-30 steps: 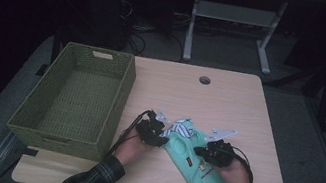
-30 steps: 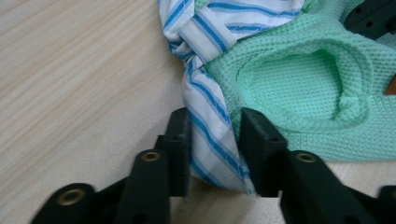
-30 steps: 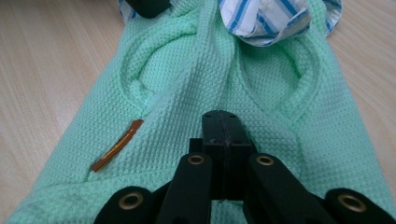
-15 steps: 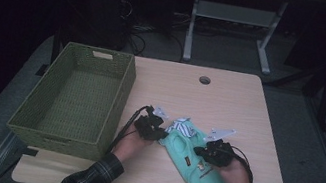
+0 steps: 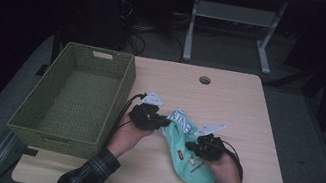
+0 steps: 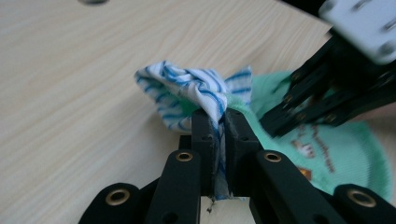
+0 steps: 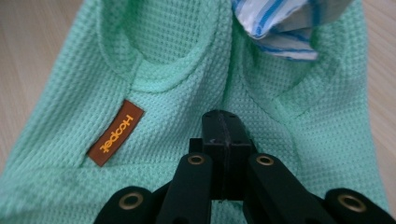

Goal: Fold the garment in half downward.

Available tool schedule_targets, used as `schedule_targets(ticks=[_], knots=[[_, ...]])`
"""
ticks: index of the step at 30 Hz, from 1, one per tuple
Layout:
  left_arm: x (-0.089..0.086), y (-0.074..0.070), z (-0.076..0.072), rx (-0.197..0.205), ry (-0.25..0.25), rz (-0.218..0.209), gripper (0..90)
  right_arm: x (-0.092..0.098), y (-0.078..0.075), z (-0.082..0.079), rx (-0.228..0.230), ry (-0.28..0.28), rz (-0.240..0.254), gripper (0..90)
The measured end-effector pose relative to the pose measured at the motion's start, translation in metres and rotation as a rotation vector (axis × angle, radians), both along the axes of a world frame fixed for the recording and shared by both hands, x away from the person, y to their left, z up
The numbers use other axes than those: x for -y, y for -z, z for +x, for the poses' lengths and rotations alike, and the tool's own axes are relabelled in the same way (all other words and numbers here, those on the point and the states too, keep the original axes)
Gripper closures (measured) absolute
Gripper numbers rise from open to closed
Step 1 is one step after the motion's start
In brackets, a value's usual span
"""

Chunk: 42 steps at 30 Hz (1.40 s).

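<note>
Nearest the person, the right claw [image 5: 203, 147] presses down with its jaws closed together on the mint-green garment [image 5: 189, 159], pinning it to the counter [image 5: 248, 111]; I can't tell whether any cloth is caught between the pads. The garment's long axis runs from the near right up toward the far left. At that far end the left claw [image 5: 162, 121] has just closed its jaws on the blue-and-white striped cloth [image 6: 196, 91], which sits bunched at the green piece's opening. So the striped cloth lies directly ahead of the left claw. The left claw's view shows the pinch itself; the right claw's view shows an orange label [image 7: 115, 132]. Beyond, on the left, waits the green woven basket [image 5: 121, 84].
</note>
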<state>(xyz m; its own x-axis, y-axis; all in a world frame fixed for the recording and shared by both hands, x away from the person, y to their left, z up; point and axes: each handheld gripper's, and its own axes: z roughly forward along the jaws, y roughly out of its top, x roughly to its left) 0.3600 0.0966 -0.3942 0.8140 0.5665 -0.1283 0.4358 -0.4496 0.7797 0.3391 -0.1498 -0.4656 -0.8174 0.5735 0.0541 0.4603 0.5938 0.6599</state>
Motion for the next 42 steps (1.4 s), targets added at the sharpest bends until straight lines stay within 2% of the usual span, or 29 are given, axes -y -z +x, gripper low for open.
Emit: schedule_targets(ticks=[4, 8, 12, 16, 22, 27, 28, 34, 39, 41, 42], knots=[[0.001, -0.008, -0.001, 0.025, 0.013, -0.013, 83.6, -0.010, 0.001, 0.006, 0.009, -0.002, 0.009, 89.9], [0.002, -0.009, -0.001, 0.045, 0.013, 0.009, 83.6, -0.017, 0.001, 0.012, 0.015, -0.001, 0.006, 89.8], [0.001, -0.007, 0.001, 0.047, 0.010, 0.017, 83.6, -0.008, -0.007, 0.010, 0.029, 0.006, 0.019, 89.8], [0.000, -0.005, 0.002, 0.051, 0.012, 0.039, 83.6, 0.016, -0.019, -0.004, 0.033, 0.022, 0.038, 89.8], [-0.001, -0.004, 0.003, 0.049, -0.004, 0.045, 83.6, 0.045, -0.015, -0.035, 0.009, 0.041, 0.012, 89.8], [-0.001, -0.003, 0.004, 0.052, -0.003, 0.054, 83.6, 0.059, -0.008, -0.049, -0.024, 0.057, 0.007, 89.8], [-0.001, -0.004, 0.004, 0.053, -0.005, 0.057, 83.6, 0.061, -0.005, -0.051, -0.036, 0.060, -0.008, 89.7], [-0.001, -0.004, 0.004, 0.063, 0.004, 0.054, 83.5, 0.058, -0.002, -0.046, -0.040, 0.060, -0.015, 89.8], [0.000, -0.006, 0.001, 0.067, 0.037, 0.031, 83.5, 0.048, -0.002, -0.032, -0.025, 0.052, -0.021, 89.8], [0.002, -0.007, 0.000, 0.067, 0.065, 0.036, 83.5, 0.045, -0.002, -0.029, -0.023, 0.049, -0.020, 89.8], [0.004, -0.006, -0.001, 0.061, 0.072, 0.023, 83.5, 0.043, -0.002, -0.027, -0.023, 0.048, -0.019, 89.8]])
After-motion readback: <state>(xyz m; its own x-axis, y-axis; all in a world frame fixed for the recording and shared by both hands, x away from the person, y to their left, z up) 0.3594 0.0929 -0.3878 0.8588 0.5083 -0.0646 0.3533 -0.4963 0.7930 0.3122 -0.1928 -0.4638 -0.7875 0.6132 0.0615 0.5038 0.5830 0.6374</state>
